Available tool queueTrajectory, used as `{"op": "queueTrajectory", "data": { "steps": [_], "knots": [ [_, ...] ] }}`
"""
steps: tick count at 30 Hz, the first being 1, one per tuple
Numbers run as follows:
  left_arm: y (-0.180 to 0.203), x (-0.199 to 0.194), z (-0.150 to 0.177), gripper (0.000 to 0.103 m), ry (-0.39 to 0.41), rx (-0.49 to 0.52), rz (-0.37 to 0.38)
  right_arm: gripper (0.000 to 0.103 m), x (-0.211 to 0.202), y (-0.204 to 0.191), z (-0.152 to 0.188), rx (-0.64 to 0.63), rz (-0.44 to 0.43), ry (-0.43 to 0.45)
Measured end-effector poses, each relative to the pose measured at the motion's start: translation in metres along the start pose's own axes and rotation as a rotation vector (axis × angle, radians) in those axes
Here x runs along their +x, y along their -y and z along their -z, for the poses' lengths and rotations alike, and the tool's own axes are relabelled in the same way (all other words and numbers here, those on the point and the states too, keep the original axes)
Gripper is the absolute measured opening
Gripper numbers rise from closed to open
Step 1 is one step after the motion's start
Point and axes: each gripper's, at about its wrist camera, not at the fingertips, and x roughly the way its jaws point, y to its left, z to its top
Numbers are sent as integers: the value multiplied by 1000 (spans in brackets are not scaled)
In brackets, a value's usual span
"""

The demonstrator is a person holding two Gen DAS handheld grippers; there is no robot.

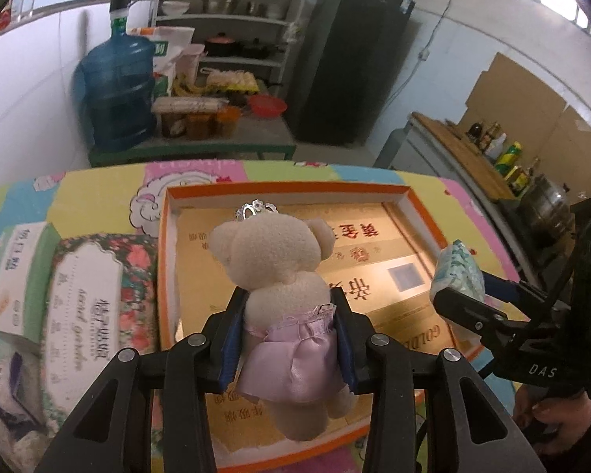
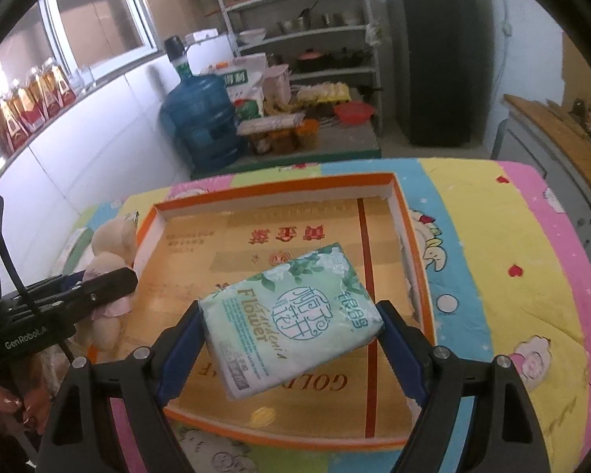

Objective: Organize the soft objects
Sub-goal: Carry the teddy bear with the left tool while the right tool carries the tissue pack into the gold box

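The teddy bear in a lilac dress (image 1: 283, 295) sits mid-frame, clamped at the waist by the left gripper (image 1: 287, 331) above the orange-rimmed box (image 1: 287, 189). The right gripper (image 2: 291, 339) squeezes a green tissue pack (image 2: 291, 315), also over the box. Neither is set down yet; the box's gold floor looks empty. Two more tissue packs (image 1: 86, 299) wait at left on the table.
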Motion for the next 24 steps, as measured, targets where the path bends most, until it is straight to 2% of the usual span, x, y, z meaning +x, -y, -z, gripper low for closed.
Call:
{"op": "queueTrajectory", "data": {
  "steps": [10,19,24],
  "knots": [
    [-1,29,2,42,-49,-36,-35,84,32,8,-5,-39,-20,-63],
    [-6,47,4,45,-86,-72,-36,85,48,4,-7,-71,-7,-103],
    [-5,54,4,51,-113,-61,-52,86,54,-3,-8,-133,13,-117]
  ]
}}
